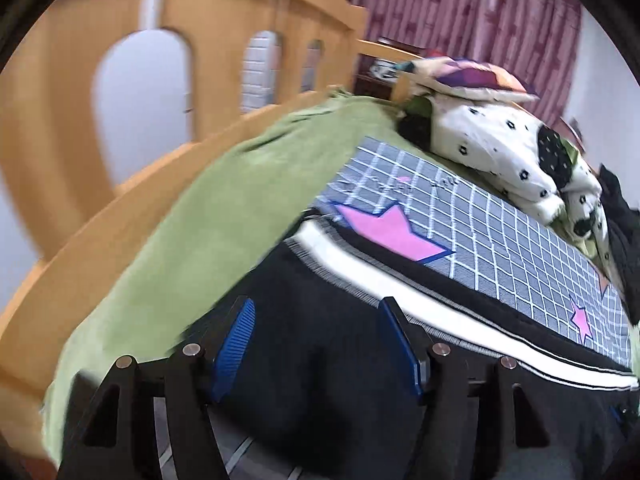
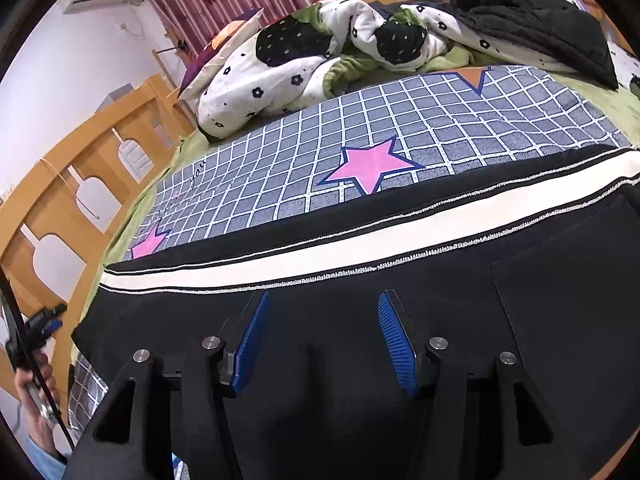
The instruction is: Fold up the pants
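Black pants (image 2: 360, 300) with a cream side stripe (image 2: 320, 256) lie flat across the near side of the bed, a pocket patch (image 2: 568, 304) at the right. My right gripper (image 2: 322, 304) is open just above the black cloth, holding nothing. My left gripper (image 1: 316, 312) is open too, over the pants (image 1: 320, 340) near their left end, beside the stripe (image 1: 400, 268). The left gripper also shows in the right wrist view (image 2: 48, 316) at the far left, held by a hand.
A grey checked sheet with pink stars (image 2: 360, 132) and a green blanket (image 1: 200, 220) cover the bed. A crumpled white quilt (image 2: 320, 48), a pillow (image 1: 472, 76) and a black garment (image 2: 540, 16) lie at the far side. A wooden bed rail (image 1: 100, 208) runs along the left.
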`<state>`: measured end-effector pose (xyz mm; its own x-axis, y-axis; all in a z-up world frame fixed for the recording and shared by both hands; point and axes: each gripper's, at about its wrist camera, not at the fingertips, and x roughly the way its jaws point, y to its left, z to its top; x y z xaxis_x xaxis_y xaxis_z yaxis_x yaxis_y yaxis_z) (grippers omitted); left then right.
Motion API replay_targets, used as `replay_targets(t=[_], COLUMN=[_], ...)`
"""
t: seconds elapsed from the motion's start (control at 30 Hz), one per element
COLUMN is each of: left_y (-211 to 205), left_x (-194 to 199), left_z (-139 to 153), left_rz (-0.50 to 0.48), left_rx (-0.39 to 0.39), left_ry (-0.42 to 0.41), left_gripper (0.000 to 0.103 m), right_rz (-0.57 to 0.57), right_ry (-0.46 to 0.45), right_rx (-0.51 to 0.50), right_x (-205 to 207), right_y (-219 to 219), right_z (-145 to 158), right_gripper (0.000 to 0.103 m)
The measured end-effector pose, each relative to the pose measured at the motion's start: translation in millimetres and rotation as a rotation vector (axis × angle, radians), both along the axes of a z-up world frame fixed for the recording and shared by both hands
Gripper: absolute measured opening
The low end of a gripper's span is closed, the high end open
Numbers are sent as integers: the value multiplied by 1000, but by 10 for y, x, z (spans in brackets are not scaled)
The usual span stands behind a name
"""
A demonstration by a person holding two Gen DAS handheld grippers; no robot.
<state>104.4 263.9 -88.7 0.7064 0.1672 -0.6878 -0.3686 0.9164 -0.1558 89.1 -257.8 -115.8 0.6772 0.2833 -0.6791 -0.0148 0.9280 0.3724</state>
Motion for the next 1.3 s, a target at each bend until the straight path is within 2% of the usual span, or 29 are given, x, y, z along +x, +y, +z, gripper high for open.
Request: replay_targets(t=[0.2,0.33,0.4,0.47,0.5,0.53,0.57,0.6,0.67,0.73,0.83,0.97,1.03,1.1,1.13,1.2,1.23,1.3], left_y=[53,249,334,365,345,301,278,261,330,396,440,467,478,476,478,453,447,454], left_x=[630,1036,1155,1267,1333,1351,1342,1299,1208,1164,1177,1224,1210,1203,1206,1172,1150,1055], left_z=[-264,-324,-366,-490,-579,-613,-597,-534,-399,-357,-434,-492,-491,-493,-496,-482,-459,-353], left_rz=[-25,29,27,-16,-56,-45,-47,-73,-47,-34,-30,-30,-36,-42,-44,-46,-45,-47], left_rx=[78,159,121,58,29,71,92,77,33,24,-10,-29,-40,-35,-31,-17,-17,-33], left_ry=[76,84,89,135,172,186,170,121,49,21,47,67,63,58,58,46,32,-34], left_gripper=[62,62,61,59,44,34,21,15,15,15,15,15,15,15,15,15,15,15], right_rz=[-13,-31,-16,10,31,59,91,121,196,261,292,362,404,415,415,446,441,447], right_ry=[-7,-7,-4,-19,-25,-33,-45,-54,-71,-95,-118,-28,10,-8,-9,2,-11,-26], right_rx=[-59,-79,-111,-170,-200,-242,-279,-305,-349,-379,-458,-469,-513,-535,-528,-498,-524,-548], right_x=[71,196,279,353,384,416,446,484,604,722,952,1313,1374,1364,1365,1368,1357,1331], right_y=[-11,-53,-12,92,151,235,328,416,636,810,981,1088,1165,1193,1188,1179,1195,1232], right_z=[-12,-29,-43,-44,-44,-49,-53,-51,-34,-17,-32,-225,-372,-431,-430,-415,-407,-398], right_gripper=[56,56,56,56,56,56,56,56,55,55,55,55,51,51,45,12,5,3])
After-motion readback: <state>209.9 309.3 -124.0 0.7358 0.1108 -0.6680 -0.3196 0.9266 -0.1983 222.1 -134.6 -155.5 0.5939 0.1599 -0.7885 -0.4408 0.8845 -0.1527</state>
